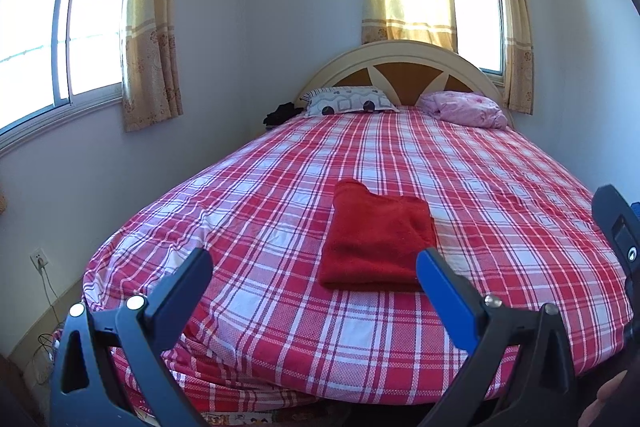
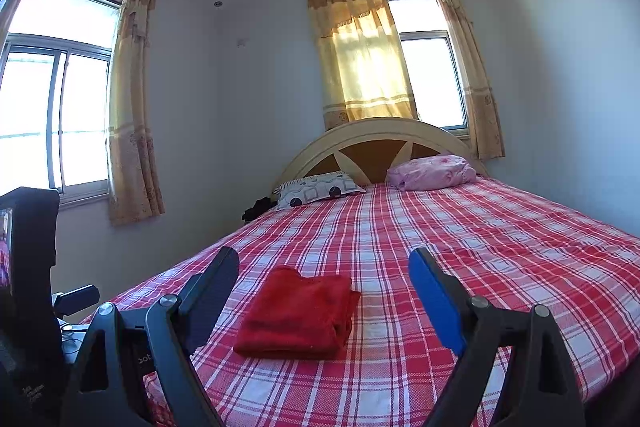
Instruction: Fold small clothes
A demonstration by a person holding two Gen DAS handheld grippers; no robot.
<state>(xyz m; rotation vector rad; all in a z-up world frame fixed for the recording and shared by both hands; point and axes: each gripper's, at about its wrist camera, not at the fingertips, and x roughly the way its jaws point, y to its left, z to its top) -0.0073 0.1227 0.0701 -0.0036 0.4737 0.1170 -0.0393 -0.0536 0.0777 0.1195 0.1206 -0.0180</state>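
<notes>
A red fleece garment [image 1: 376, 239] lies folded into a neat rectangle on the red and white plaid bed [image 1: 500, 195]. It also shows in the right wrist view [image 2: 298, 313]. My left gripper [image 1: 314, 263] is open and empty, held back above the foot of the bed, clear of the garment. My right gripper [image 2: 324, 263] is open and empty too, held above the near edge of the bed [image 2: 500, 235]. Part of the right gripper shows at the right edge of the left wrist view [image 1: 618, 227].
A patterned pillow [image 1: 348, 101] and a pink pillow [image 1: 464, 109] lie by the arched headboard [image 1: 400, 67]. A dark item [image 1: 282, 113] sits at the bed's far left corner. Curtained windows and walls surround the bed. A wall socket with a cable [image 1: 39, 261] is low at the left.
</notes>
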